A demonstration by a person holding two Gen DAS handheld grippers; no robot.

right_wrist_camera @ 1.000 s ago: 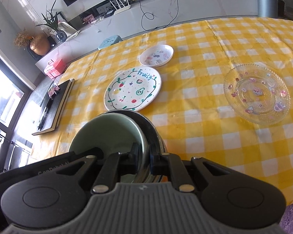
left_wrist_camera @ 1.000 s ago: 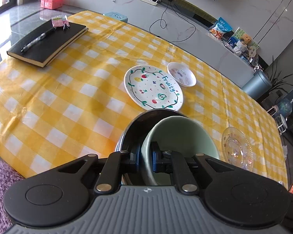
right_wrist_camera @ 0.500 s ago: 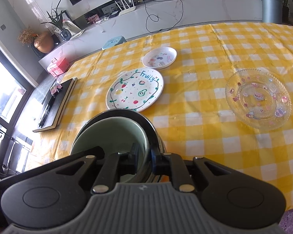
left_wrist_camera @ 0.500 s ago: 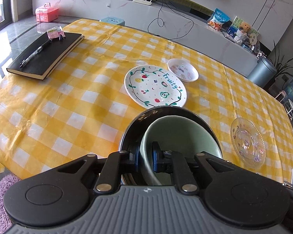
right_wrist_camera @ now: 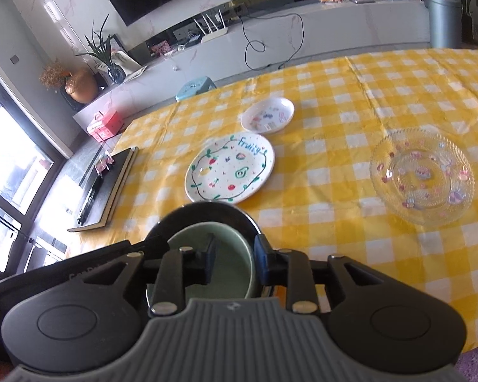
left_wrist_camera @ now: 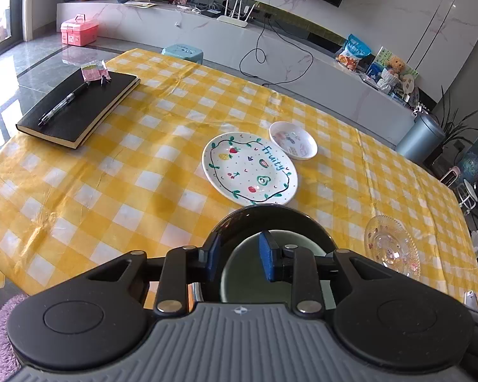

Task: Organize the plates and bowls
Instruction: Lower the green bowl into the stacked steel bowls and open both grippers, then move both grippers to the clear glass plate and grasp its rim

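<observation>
A pale green bowl point(left_wrist_camera: 242, 281) sits nested inside a black bowl point(left_wrist_camera: 271, 219) at the near edge of the yellow checked table. My left gripper point(left_wrist_camera: 239, 262) straddles their left rim. Its jaws are opening and the pads stand clear of the rim. From the other side, my right gripper point(right_wrist_camera: 235, 261) straddles the right rim of the green bowl point(right_wrist_camera: 226, 238) and the black bowl point(right_wrist_camera: 207, 210). Those jaws are opening too, without pressing. Beyond lie a white "Fruity" plate point(left_wrist_camera: 250, 168), a small white bowl point(left_wrist_camera: 293, 140) and a clear glass plate point(right_wrist_camera: 422, 175).
A black notebook point(left_wrist_camera: 79, 108) with a pen on it lies at the table's far left corner. The table's near edge point(left_wrist_camera: 79, 273) runs just under the grippers, with a purple fuzzy fabric point(left_wrist_camera: 3, 334) below it. A low marble counter stands behind the table.
Both pairs of jaws were pinched on the rims of the nested bowls and have now spread off them. Both views have tilted up slightly.
</observation>
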